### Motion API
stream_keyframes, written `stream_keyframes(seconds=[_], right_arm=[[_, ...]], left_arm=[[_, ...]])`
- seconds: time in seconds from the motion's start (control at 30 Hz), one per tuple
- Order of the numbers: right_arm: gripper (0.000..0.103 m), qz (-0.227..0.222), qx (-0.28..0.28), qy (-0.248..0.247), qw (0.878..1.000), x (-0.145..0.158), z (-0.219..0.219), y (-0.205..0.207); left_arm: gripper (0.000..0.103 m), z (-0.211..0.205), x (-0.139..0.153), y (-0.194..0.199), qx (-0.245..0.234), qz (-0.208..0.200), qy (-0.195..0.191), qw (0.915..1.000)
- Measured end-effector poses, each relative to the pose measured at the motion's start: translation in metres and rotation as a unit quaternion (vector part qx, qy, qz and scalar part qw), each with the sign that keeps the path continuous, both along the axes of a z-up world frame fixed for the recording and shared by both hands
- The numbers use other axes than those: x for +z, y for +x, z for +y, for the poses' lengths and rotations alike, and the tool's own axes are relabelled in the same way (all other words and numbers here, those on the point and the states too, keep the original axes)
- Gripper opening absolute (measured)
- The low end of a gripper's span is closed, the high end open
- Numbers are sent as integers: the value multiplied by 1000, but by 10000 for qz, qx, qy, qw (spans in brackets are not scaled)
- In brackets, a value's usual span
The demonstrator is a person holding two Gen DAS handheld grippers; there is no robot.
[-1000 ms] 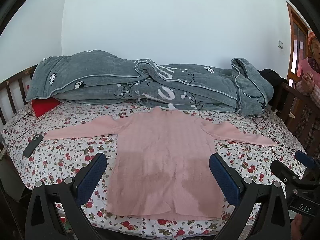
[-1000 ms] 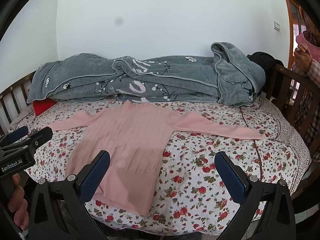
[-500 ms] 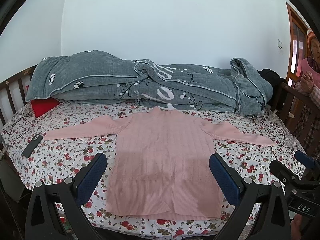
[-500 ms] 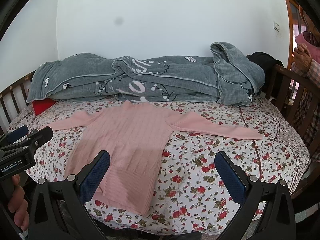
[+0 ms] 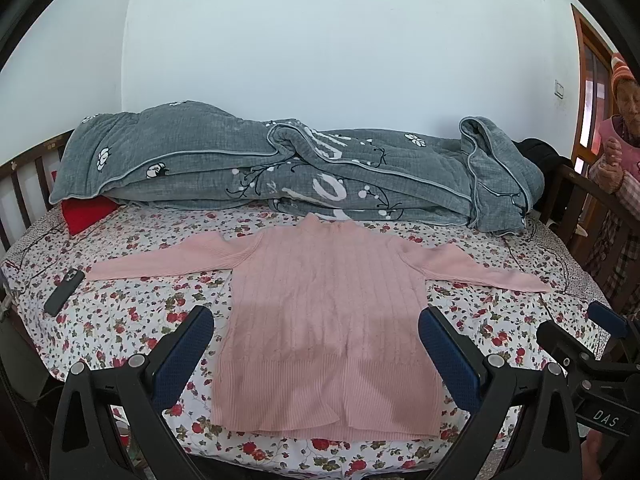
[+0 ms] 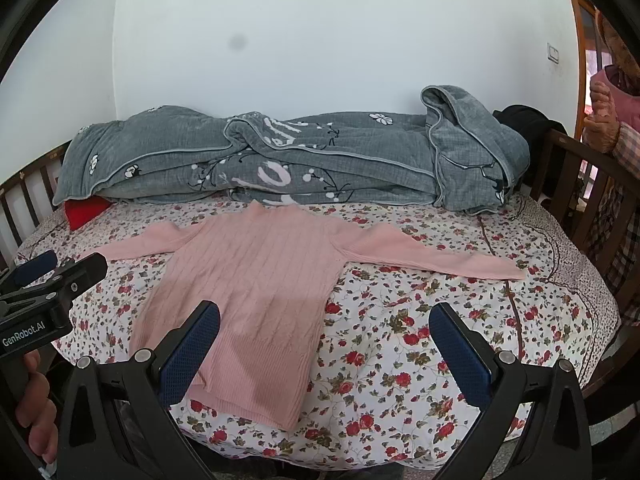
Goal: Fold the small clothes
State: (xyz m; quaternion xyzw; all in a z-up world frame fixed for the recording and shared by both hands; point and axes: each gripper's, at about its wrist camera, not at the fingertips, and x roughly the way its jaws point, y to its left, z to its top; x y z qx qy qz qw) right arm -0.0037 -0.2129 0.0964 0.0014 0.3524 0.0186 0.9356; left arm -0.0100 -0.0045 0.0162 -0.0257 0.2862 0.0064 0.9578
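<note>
Nothing folded yet: sweater spread flat on the bed, front down or up not told, both sleeves stretched straight out to the sides, collar toward the grey quilt heaped along the far side. Step in hand, by the look of it, the very start, with no cloth taken up. Left hand-held gripper wide apart and empty, poised above the near edge of the bed, hem of the sweater lying just beyond and between its two blue pads. Right hand-held gripper likewise wide apart and empty, set further to the right, so only the hem's right corner sits near its left pad, the rest of the span over bare floral sheet. Next move probably a reach to a sleeve: left sleeve and right sleeve both well apart from the pads, so a forward and outward reach called for, then a pinch on the cuff and a carry across the body. Knit soft and loose, likely to drag and bunch if pinched too shallow. Phone near the left cuff, worth avoiding. Onlooker at the right rail, clear of the work.
</note>
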Motion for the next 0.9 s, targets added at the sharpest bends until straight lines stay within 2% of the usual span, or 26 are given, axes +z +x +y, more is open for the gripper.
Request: stream_keyframes(seconds=[0.7,0.9], right_arm=[[102,39,-40,-74,10000,-1,3,-1],[102,103,-48,-43,9999,-12,6,12]], left_arm=[[103,-5,0,3,-38,0,54,10000],[103,5,-14,19,42,138,79,9999]])
